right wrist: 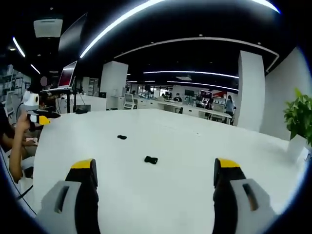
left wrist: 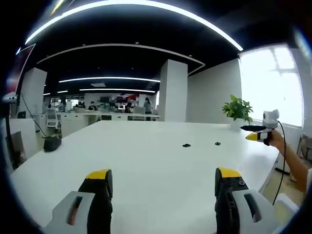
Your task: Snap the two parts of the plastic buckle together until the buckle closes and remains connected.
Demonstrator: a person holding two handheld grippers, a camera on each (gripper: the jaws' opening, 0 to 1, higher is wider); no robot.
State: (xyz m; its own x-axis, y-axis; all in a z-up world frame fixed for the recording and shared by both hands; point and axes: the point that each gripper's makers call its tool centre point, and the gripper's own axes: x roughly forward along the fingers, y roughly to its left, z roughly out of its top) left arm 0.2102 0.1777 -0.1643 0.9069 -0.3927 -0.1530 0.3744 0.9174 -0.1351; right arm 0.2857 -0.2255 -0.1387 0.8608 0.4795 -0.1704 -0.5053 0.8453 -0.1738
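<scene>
Big open office with a long white table (left wrist: 146, 146) running through it, smooth and matte-looking, strip lights curving overhead.

Starting closest: in the left gripper view, the left gripper (left wrist: 163, 183) sits low over the near end of the table, jaws spread wide with nothing between them. Grey plastic bodies, black fingers, yellow tips. Same deal in the right gripper view: the right gripper (right wrist: 155, 173) is wide apart and holding nothing, hovering over the table.

Further out on the tabletop are the two buckle halves, both small, dark, probably black plastic, too tiny to make out prongs or the socket. From the right gripper view, the nearer buckle part (right wrist: 150, 159) lies just ahead, roughly between the jaws' line, and the other buckle part (right wrist: 122, 137) is further off to the left. They're clearly apart, not touching. Left gripper view shows them as two dark specks side by side mid-table.

So progress-wise I'd say nothing is done yet: no pickup, no alignment, no snap. Everything's left.

Farther back there's a potted plant (left wrist: 238, 109) by the bright window, a black object (left wrist: 51, 143) at the table's left edge, then pillars and desks with people in the distance.
</scene>
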